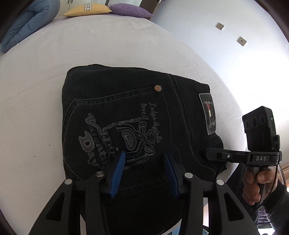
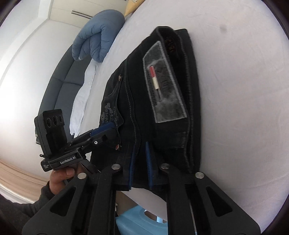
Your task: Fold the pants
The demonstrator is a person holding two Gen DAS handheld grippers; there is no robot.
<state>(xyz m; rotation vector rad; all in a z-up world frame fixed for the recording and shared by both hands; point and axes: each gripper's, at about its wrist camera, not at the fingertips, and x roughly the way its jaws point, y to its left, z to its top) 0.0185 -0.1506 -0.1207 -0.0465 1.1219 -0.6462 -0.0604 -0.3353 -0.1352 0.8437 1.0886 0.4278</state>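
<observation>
Black folded pants (image 1: 137,112) lie on the pale bed sheet (image 1: 90,45), back pocket with grey embroidery facing up and the waistband patch (image 1: 209,113) at the right. My left gripper (image 1: 144,155) hovers over the pocket, its blue pads apart with nothing pinched between them. A hand holds my right gripper (image 1: 205,150) at the pants' right edge. In the right wrist view, my right gripper (image 2: 140,150) has its blue pads closed on a fold of the pants (image 2: 162,126) near the bed's edge. The left gripper (image 2: 108,131) shows there resting over the pocket.
A rolled blue duvet (image 1: 27,23), a yellow pillow (image 1: 88,10) and a purple pillow (image 1: 130,10) lie at the far end of the bed. A wall with two sockets (image 1: 220,26) stands to the right. A light blue container (image 2: 133,222) sits below the bed's near edge.
</observation>
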